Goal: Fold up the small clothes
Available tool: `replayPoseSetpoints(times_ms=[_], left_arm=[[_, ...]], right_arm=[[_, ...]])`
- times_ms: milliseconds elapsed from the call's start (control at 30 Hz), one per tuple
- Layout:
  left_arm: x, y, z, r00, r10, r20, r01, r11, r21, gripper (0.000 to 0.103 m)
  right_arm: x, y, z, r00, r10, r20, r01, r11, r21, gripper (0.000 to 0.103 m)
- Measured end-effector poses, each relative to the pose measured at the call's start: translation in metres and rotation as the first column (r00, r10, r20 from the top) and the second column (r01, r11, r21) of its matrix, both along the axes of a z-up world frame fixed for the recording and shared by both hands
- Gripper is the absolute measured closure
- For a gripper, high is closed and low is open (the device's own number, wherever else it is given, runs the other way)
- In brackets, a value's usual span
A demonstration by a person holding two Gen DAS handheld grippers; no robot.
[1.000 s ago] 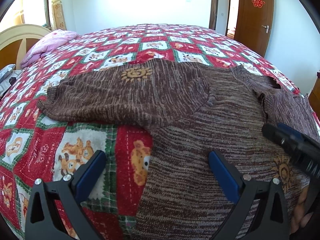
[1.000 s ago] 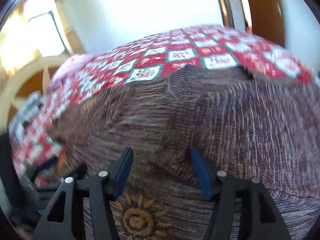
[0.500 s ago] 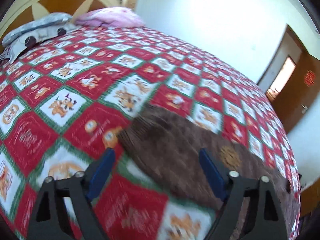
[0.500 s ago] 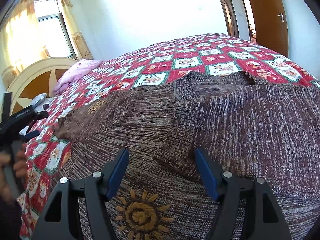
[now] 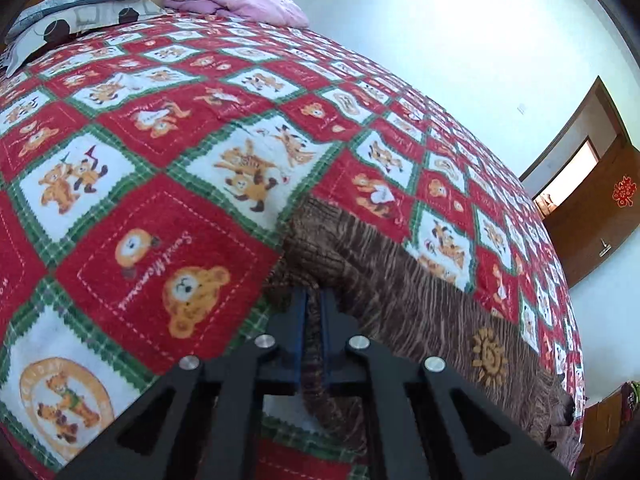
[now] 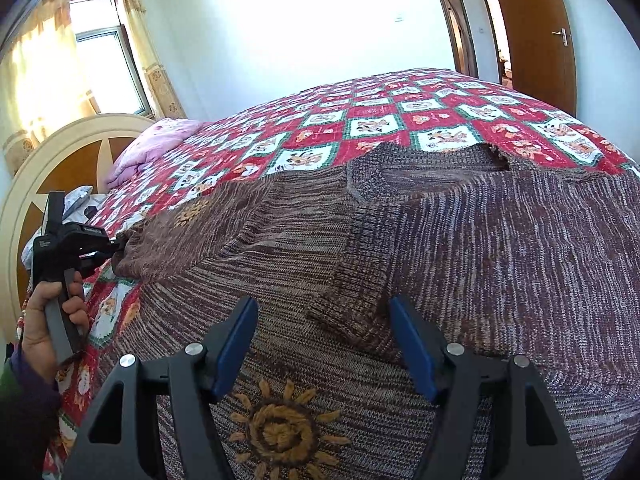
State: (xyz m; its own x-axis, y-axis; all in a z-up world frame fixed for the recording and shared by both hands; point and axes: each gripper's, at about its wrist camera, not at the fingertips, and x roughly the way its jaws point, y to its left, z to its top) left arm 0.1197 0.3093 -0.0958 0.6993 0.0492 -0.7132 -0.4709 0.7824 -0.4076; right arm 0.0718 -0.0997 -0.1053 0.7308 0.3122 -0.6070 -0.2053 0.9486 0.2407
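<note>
A brown knitted sweater (image 6: 500,248) lies spread on the bed, one sleeve folded across its chest. In the left wrist view my left gripper (image 5: 314,300) is shut on the cuff of the outstretched sleeve (image 5: 400,280), with knit pinched between the blue pads. The right wrist view shows the same left gripper (image 6: 116,246) at the sleeve's far-left end, held by a hand (image 6: 44,320). My right gripper (image 6: 322,320) stands open low over the sweater's body. The folded sleeve's cuff (image 6: 352,312) lies between its fingers, and the pads do not press on it. An embroidered sun (image 6: 280,432) sits just below.
The bed carries a red, white and green bear-patterned quilt (image 5: 160,160). A grey pillow (image 5: 80,4) and a pink blanket (image 5: 236,0) lie by the headboard (image 6: 68,160). A brown door (image 6: 532,32) stands at the far right, with white walls behind.
My left gripper swung left from the sweater's body to the end of the outstretched sleeve, rolled, and closed on the cuff. The right gripper stayed over the folded sleeve's cuff.
</note>
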Motion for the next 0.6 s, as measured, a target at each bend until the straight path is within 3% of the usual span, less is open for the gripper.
replayPoseSetpoints(times_ms=[133,200,267,333,433,533,600], left_arm=[[0.006,-0.025,0.02,0.999,-0.041,0.029,0.038,0.997,0.073,0.097],[0.009,-0.056,0.041,0.989,-0.126,0.076,0.116,0.985,0.125,0.097],[0.008,-0.096,0.062,0.966,-0.232,0.115,0.206,0.958,0.199,0.097],[-0.002,-0.141,0.081,0.924,-0.352,0.148,0.304,0.914,0.27,0.097],[-0.024,-0.22,0.096,0.832,-0.527,0.173,0.453,0.826,0.336,0.097],[-0.034,-0.277,0.085,0.762,-0.634,0.133,0.567,0.752,0.337,0.097],[-0.038,-0.314,0.067,0.737,-0.673,0.067,0.615,0.708,0.347,0.097]], right_arm=[[0.001,0.001,0.0,1.0,-0.003,-0.006,0.003,1.0,-0.004,0.033],[0.002,0.003,0.002,1.0,-0.003,-0.013,0.003,1.0,-0.014,0.033],[0.0,-0.002,0.009,1.0,-0.008,-0.008,0.008,1.0,0.016,0.033],[-0.007,-0.014,0.017,0.998,-0.066,0.022,0.064,0.996,0.06,0.033],[-0.023,-0.041,0.031,0.98,-0.193,0.037,0.188,0.976,0.109,0.033],[-0.037,-0.063,0.034,0.965,-0.261,0.015,0.258,0.96,0.108,0.033],[-0.043,-0.073,0.033,0.956,-0.292,-0.008,0.291,0.952,0.094,0.033]])
